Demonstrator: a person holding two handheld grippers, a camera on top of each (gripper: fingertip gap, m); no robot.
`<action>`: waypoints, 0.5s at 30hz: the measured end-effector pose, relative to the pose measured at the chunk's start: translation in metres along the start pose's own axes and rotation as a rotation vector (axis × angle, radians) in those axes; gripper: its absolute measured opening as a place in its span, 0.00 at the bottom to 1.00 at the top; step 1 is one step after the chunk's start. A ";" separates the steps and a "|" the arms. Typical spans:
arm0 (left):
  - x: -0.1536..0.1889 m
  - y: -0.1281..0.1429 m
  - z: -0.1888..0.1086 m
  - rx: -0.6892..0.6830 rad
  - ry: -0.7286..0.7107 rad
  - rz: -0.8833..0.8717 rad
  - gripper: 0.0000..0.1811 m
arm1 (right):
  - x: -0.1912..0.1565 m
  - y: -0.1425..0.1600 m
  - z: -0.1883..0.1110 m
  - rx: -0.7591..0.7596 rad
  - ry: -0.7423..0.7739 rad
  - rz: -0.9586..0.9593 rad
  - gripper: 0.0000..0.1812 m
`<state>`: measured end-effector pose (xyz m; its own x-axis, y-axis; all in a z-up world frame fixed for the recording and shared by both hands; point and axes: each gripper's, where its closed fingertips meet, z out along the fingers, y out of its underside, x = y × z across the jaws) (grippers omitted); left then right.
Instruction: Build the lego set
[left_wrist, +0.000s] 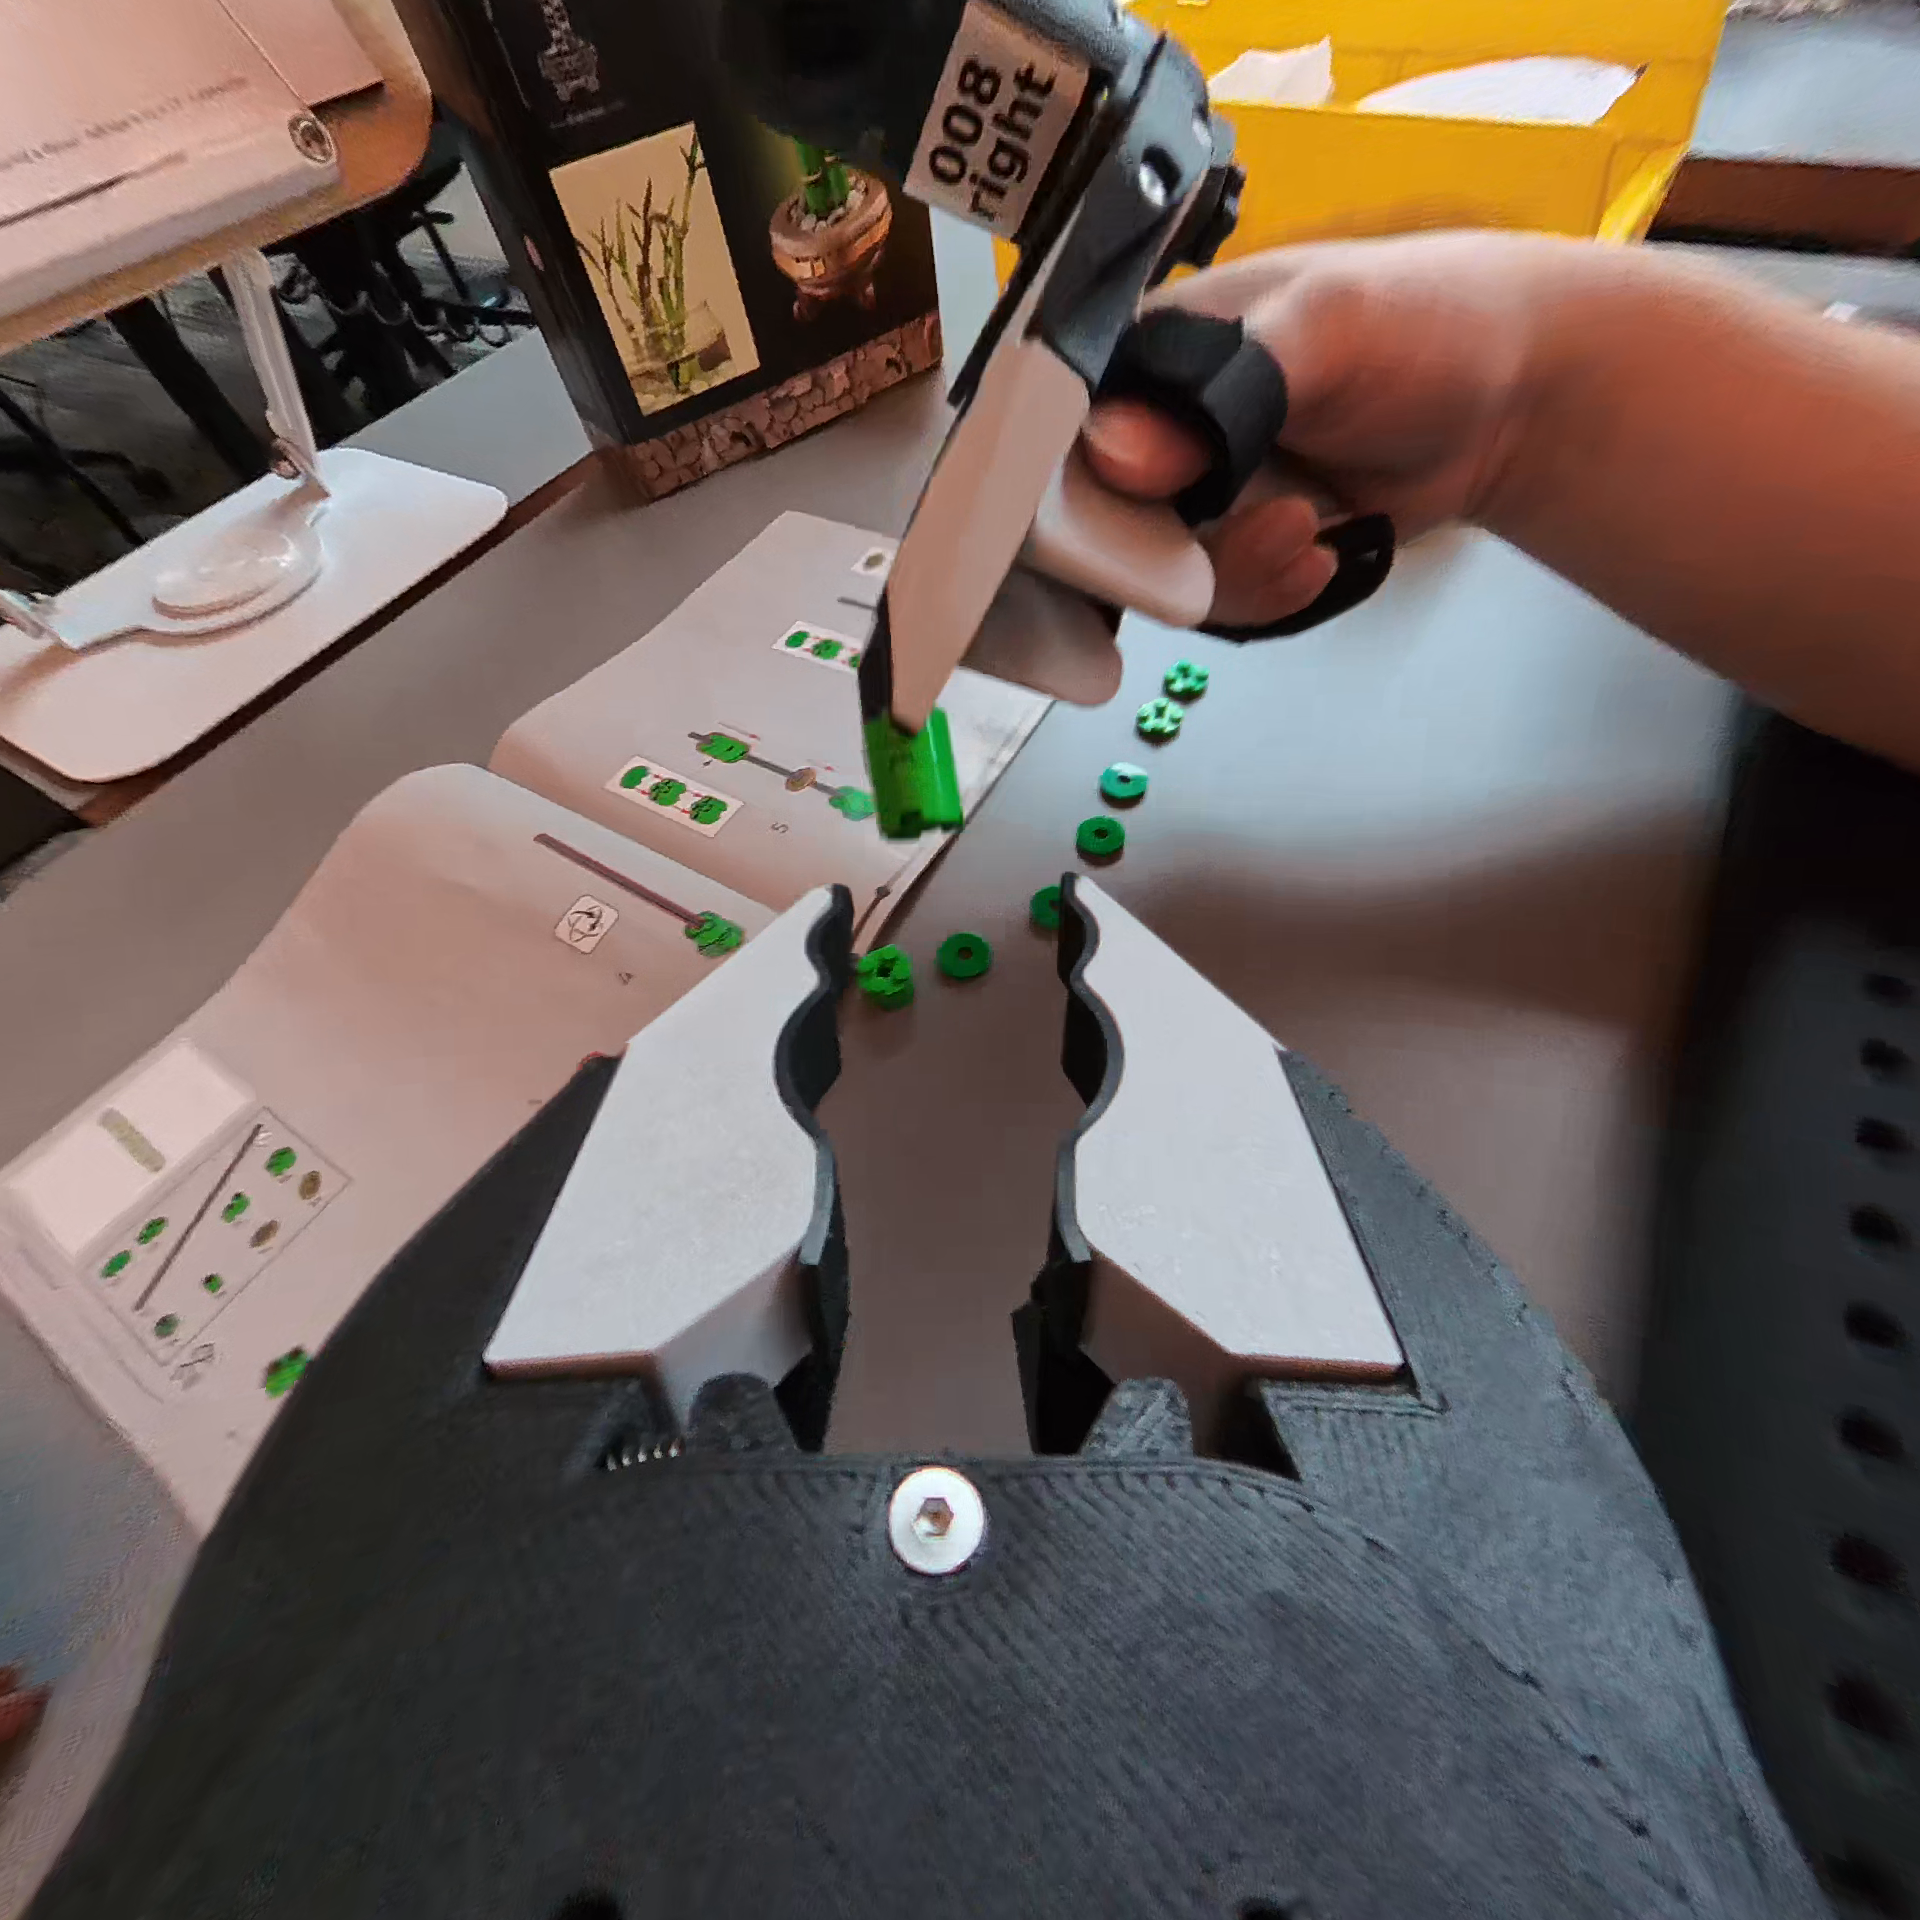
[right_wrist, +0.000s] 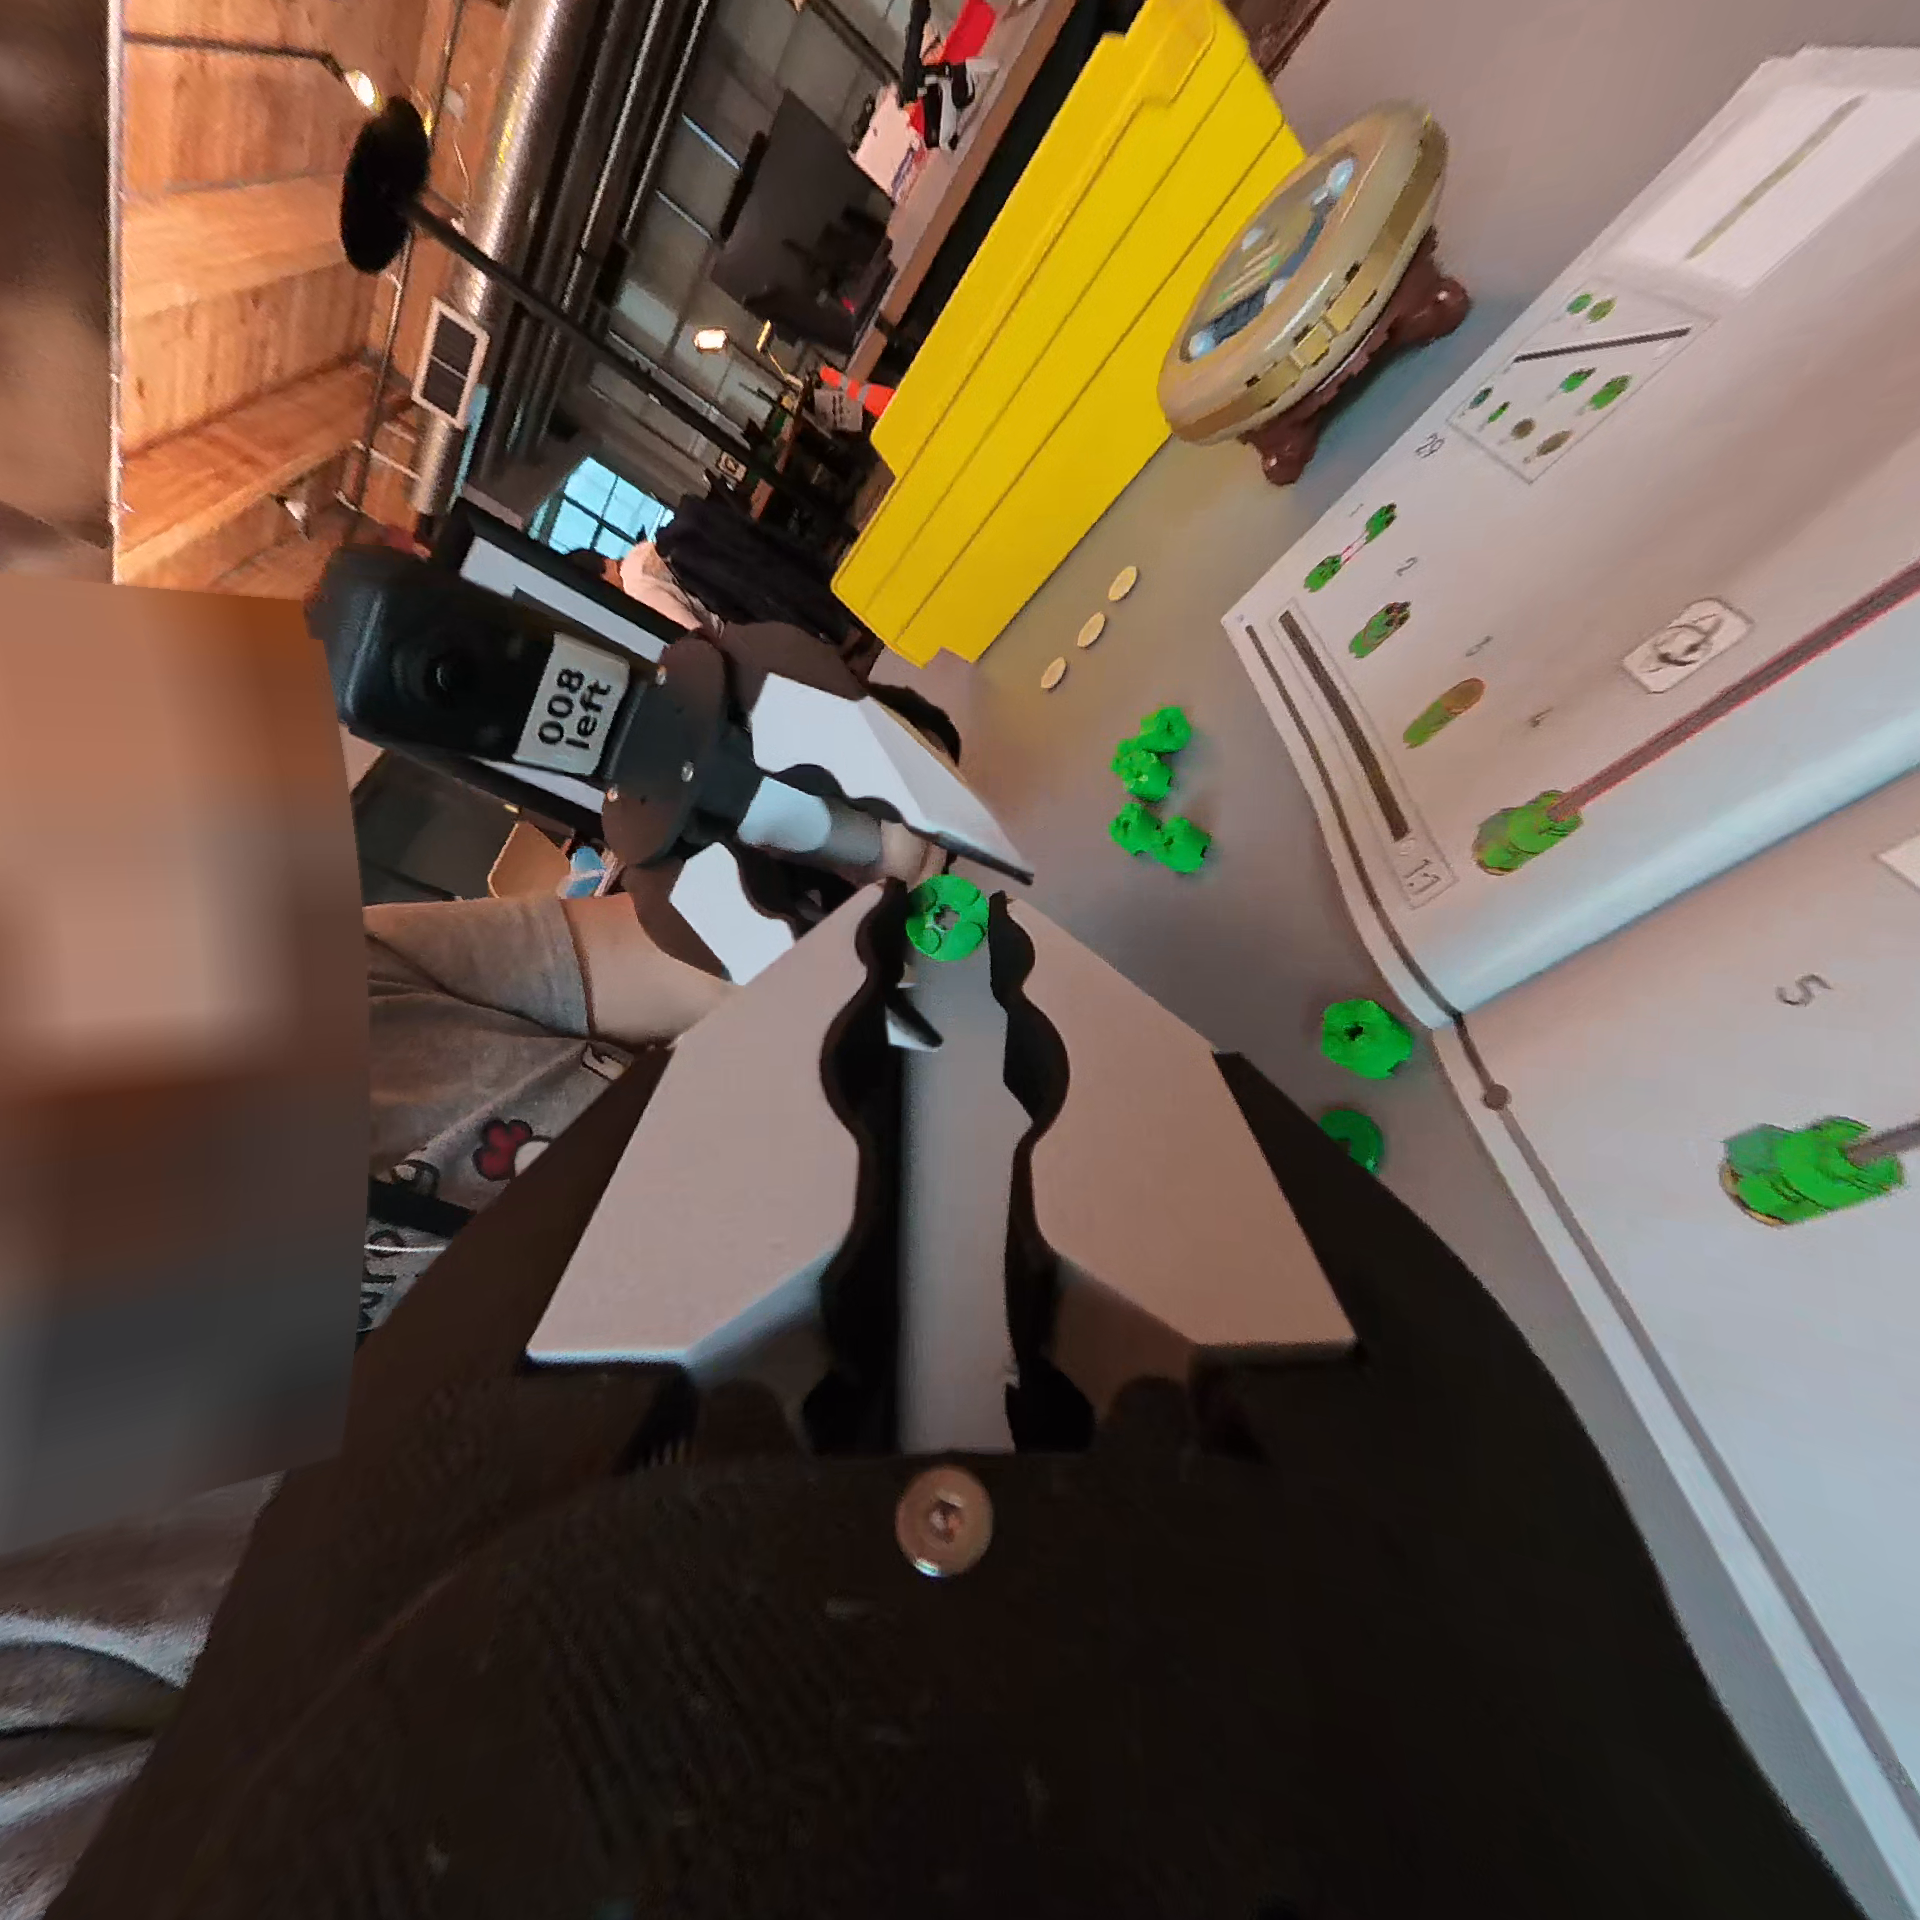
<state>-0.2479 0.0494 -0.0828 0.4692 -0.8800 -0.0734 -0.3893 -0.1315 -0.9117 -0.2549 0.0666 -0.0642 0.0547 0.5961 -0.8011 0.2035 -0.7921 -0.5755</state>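
Observation:
My right gripper (right_wrist: 940, 902) is shut on a green round stacked lego piece (right_wrist: 945, 923), held tilted above the open instruction booklet (right_wrist: 1662, 748). The left wrist view shows the right gripper (left_wrist: 902, 722) pointing down with the green piece (left_wrist: 916, 779) at its tip. My left gripper (left_wrist: 951, 906) is open and empty, low over the grey table, just in front of a row of small green round pieces (left_wrist: 963, 954). One green piece (left_wrist: 885, 977) lies by its left fingertip. The left gripper's fingers (right_wrist: 894, 769) also show in the right wrist view.
The lego box (left_wrist: 707, 260) stands at the back, with a yellow bin (left_wrist: 1455, 145) behind right and a white stand base (left_wrist: 229, 582) at left. A gold and brown pot base (right_wrist: 1309, 301), tan discs (right_wrist: 1091, 629) and loose green pieces (right_wrist: 1155, 790) lie on the table. My two grippers' fingertips are within a few centimetres of each other.

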 end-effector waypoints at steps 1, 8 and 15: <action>0.000 -0.002 -0.001 0.010 0.004 -0.014 0.20 | -0.002 0.001 0.004 -0.008 -0.004 -0.004 0.08; -0.008 0.003 -0.003 -0.024 -0.041 0.045 0.10 | -0.005 0.007 0.025 -0.039 0.027 -0.038 0.08; -0.025 -0.007 -0.021 0.012 -0.038 -0.004 0.08 | -0.008 -0.010 0.018 0.045 0.103 -0.214 0.18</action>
<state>-0.2737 0.0630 -0.0660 0.5006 -0.8616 -0.0844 -0.3781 -0.1299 -0.9166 -0.2745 0.0671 -0.0548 0.1145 0.7594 -0.6405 0.1775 -0.6500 -0.7389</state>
